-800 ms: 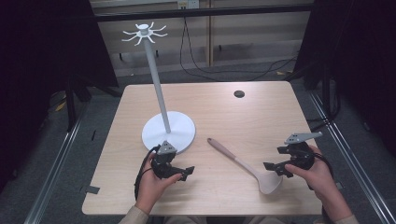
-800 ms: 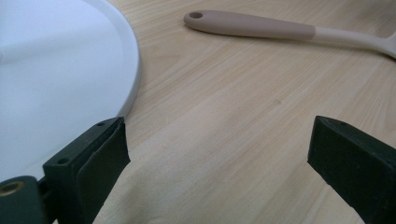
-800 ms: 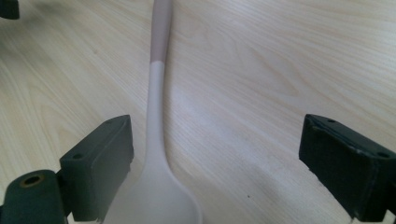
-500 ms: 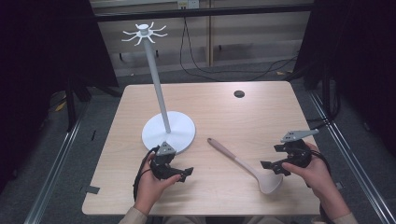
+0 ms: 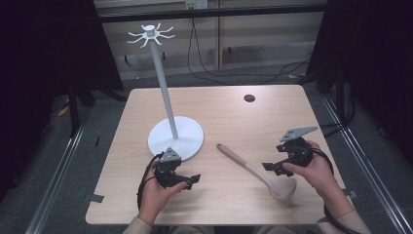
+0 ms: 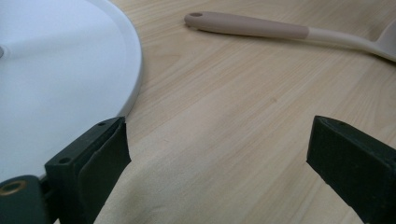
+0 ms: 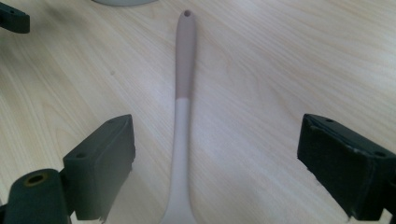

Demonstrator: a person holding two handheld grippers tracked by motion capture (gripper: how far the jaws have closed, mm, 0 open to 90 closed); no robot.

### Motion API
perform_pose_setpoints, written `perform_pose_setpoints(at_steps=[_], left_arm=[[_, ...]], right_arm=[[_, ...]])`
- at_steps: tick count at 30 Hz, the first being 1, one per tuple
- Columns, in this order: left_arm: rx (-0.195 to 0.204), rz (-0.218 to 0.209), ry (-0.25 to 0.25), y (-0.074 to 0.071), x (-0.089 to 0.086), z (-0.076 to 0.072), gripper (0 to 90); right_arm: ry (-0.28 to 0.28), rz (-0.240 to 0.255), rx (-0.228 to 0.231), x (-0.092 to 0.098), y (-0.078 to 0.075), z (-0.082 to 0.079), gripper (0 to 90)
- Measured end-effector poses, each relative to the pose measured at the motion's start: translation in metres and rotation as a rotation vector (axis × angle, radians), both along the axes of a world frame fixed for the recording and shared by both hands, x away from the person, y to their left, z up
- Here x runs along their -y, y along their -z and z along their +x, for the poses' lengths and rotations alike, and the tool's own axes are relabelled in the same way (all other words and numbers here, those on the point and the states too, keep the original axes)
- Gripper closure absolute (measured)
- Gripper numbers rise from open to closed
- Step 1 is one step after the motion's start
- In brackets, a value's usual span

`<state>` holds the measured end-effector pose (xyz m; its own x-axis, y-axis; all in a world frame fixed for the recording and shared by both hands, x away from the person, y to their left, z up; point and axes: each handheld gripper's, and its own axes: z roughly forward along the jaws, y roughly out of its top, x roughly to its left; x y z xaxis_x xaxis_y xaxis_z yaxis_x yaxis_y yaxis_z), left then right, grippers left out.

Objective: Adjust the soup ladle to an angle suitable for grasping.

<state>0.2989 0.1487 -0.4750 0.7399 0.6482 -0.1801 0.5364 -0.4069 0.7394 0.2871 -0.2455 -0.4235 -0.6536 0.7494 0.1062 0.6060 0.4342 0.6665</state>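
My right gripper (image 5: pixel 271 167) hangs just above the desk (image 5: pixel 234 112) with its jaws spread wide and nothing between the pads; in the right gripper view the ladle (image 7: pixel 183 116) runs straight up the middle of the gap, so I judge I have lined myself along its handle to close on the pale neck just above the bowl. My left gripper (image 5: pixel 191 181) is equally wide open and empty, resting low near the front edge of the desk, just beside the rim of the white stand (image 5: pixel 176 138). I take it that it waits there to steady the base or to help once the ladle is lifted.

The stand's thin pole rises to a ring of small hooks at the top, which I take to be where the ladle will hang.

The ladle lies flat on the wood between my two hands, at a slant: bowl toward my right hand at the near side, handle tip pointing toward the stand's base. It is two-toned, a dusty pink-brown grip and a cream neck and bowl, matte like silicone, with a small hanging hole at the tip (image 6: pixel 194 15).
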Motion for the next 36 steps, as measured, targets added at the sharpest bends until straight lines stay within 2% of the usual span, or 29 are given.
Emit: perform_pose_setpoints(at_steps=[10,14,23,25,31,36], left_arm=[[0.006,-0.001,0.008,-0.001,0.002,-0.001,5.8],[0.006,0.0,0.011,-0.002,0.001,-0.001,5.8],[0.016,0.002,0.01,-0.003,-0.001,0.0,6.0],[0.015,-0.007,0.01,-0.003,-0.001,-0.001,6.0],[0.02,-0.002,0.006,-0.004,-0.002,0.0,6.2],[0.022,-0.002,0.005,-0.004,-0.002,0.0,6.2]], right_arm=[[-0.029,-0.016,-0.028,-0.022,-0.005,0.014,11.4],[-0.041,-0.036,-0.038,-0.032,-0.003,0.02,12.0],[-0.079,-0.115,-0.076,-0.049,0.007,0.032,14.8],[-0.073,-0.127,-0.102,-0.053,0.01,0.033,17.3],[-0.088,-0.167,-0.13,-0.063,0.019,0.037,27.7],[-0.1,-0.219,-0.155,-0.072,0.026,0.04,36.0]])
